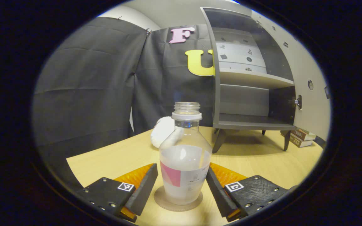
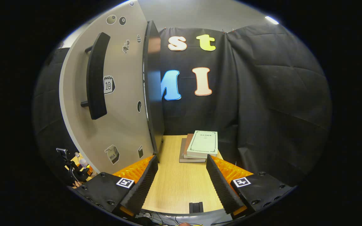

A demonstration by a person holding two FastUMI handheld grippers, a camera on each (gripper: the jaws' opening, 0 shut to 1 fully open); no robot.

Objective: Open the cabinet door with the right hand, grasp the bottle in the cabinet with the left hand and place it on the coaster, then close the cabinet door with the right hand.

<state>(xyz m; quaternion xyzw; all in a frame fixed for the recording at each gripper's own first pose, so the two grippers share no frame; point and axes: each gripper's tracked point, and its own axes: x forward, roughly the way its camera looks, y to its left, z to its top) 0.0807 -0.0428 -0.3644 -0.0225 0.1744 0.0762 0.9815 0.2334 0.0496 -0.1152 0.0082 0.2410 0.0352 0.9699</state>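
Bottle [image 1: 184, 157] upright on coaster [image 1: 178, 202], left claw [image 1: 181, 188] open around it

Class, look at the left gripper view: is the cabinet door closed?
No: the cabinet door is swung wide open, leaving the bare shelves of the cabinet in plain sight.

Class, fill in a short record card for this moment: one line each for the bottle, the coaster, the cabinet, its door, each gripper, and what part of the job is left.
bottle: clear bottle, no cap, upright on the coaster
coaster: round coaster on the wooden table
cabinet: cabinet open, visible shelves bare
door: door swung open, dark handle facing the right gripper view
left gripper: left gripper open, fingers either side of the bottle, gaps showing
right gripper: right gripper open, holding nothing, beside the door
other: stack of books on the table
left to do: close the door
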